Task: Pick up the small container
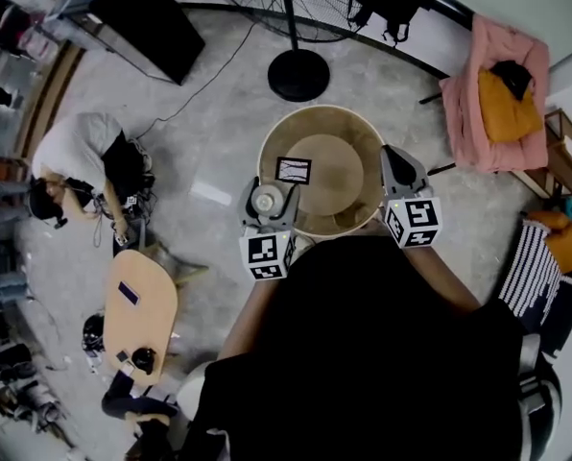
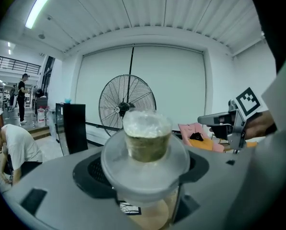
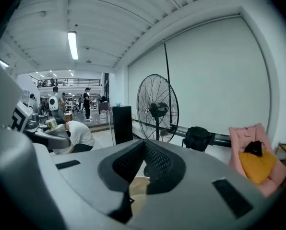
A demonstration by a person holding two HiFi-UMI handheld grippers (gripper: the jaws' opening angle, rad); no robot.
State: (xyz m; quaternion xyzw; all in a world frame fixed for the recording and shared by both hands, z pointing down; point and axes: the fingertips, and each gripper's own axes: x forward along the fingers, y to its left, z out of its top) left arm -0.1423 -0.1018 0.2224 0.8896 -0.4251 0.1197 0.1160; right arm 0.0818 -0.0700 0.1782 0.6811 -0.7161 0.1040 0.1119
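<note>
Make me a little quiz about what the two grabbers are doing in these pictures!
1. True or false: the right gripper holds the small container.
2. What sits between the left gripper's jaws? A nothing, B the small container, C a cushion.
3. Fill in: in the left gripper view, a big black ____ stands behind the container.

Key: 1 false, its jaws are together on nothing. 2 B. 3 fan.

Both grippers are held out ahead of the torso and pointed toward 12 o'clock. The left gripper (image 1: pixel 266 203), at 11 o'clock, is clamped on a small container (image 2: pixel 146 137), which is seated upright between its jaws. The right gripper (image 1: pixel 397 166), at 1 o'clock, is held with its jaws together and empty.
</note>
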